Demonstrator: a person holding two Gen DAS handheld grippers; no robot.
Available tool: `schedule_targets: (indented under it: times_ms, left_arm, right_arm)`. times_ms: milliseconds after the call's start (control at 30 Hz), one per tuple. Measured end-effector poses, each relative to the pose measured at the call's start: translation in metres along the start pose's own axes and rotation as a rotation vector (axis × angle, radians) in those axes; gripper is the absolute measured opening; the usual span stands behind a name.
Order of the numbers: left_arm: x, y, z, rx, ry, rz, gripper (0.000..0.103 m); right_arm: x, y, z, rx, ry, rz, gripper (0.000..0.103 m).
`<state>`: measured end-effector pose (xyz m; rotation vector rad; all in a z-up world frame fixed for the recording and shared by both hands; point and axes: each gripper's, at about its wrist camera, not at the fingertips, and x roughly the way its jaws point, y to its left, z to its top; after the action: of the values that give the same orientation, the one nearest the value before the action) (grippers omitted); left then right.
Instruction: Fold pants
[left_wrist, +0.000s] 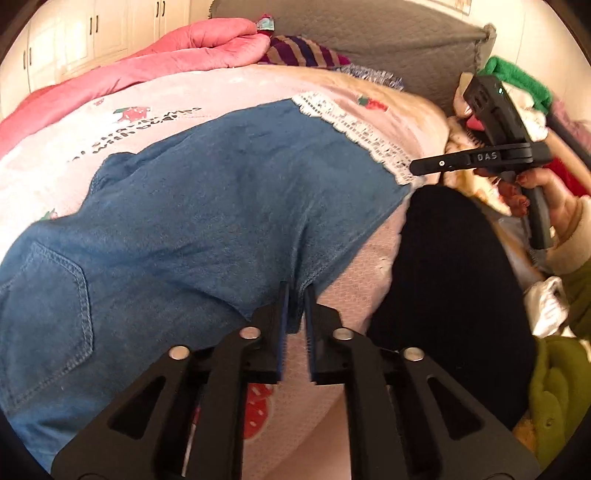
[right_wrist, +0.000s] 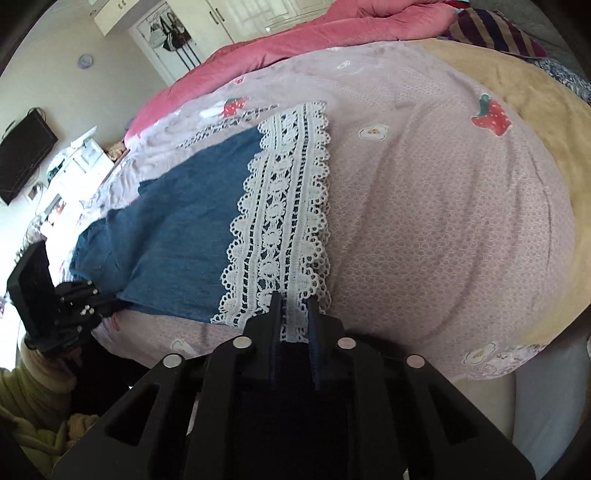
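Note:
Blue denim pants (left_wrist: 207, 206) with a white lace hem (left_wrist: 354, 129) lie flat on a pink strawberry-print bedspread (left_wrist: 74, 147). My left gripper (left_wrist: 295, 295) is shut on the near edge of the denim at the crotch seam. My right gripper (right_wrist: 293, 306) is shut on the near corner of the lace hem (right_wrist: 284, 206). The denim shows in the right wrist view (right_wrist: 177, 221), with the left gripper (right_wrist: 107, 302) at its near-left edge. The right gripper shows from the side in the left wrist view (left_wrist: 417, 168).
A pink quilt (left_wrist: 147, 62), a striped cloth (left_wrist: 295, 51) and a grey headboard (left_wrist: 369, 44) lie beyond. A beige blanket (right_wrist: 517, 110) covers the bed's right side. A black cloth (left_wrist: 443, 277) lies near the bed edge. White furniture (right_wrist: 77, 162) stands left.

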<state>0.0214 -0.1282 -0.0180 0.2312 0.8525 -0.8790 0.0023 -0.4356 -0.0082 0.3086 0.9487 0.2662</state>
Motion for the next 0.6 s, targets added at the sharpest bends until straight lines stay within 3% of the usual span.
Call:
schedule_targets:
  times_ms: [67, 167, 233, 300, 400, 533, 600]
  left_arm:
    - [-0.007, 0.001, -0.002, -0.027, -0.019, -0.029, 0.025]
    - [-0.022, -0.001, -0.006, -0.056, -0.043, -0.032, 0.036]
    - [-0.04, -0.001, -0.009, -0.079, -0.076, -0.013, 0.04]
    - [-0.062, 0.004, -0.012, -0.112, -0.118, 0.022, 0.05]
    - [-0.1, 0.026, -0.018, -0.189, -0.166, 0.189, 0.067]
    - [-0.138, 0.07, -0.038, -0.365, -0.181, 0.378, 0.069]
    - [-0.155, 0.093, -0.055, -0.466, -0.184, 0.457, 0.073]
  right_arm:
    - [-0.012, 0.003, 0.0, 0.003, -0.04, -0.014, 0.031]
    - [-0.032, 0.019, 0.003, -0.034, -0.117, -0.028, 0.039]
    - [-0.037, 0.036, 0.006, -0.091, -0.144, 0.0, 0.039]
    - [-0.035, 0.062, 0.008, -0.18, -0.144, 0.061, 0.044]
    - [-0.014, 0.106, 0.005, -0.333, -0.106, 0.129, 0.047]
    - [0.021, 0.158, -0.009, -0.56, -0.039, 0.094, 0.047]
    - [0.03, 0.17, -0.015, -0.614, -0.022, 0.083, 0.054]
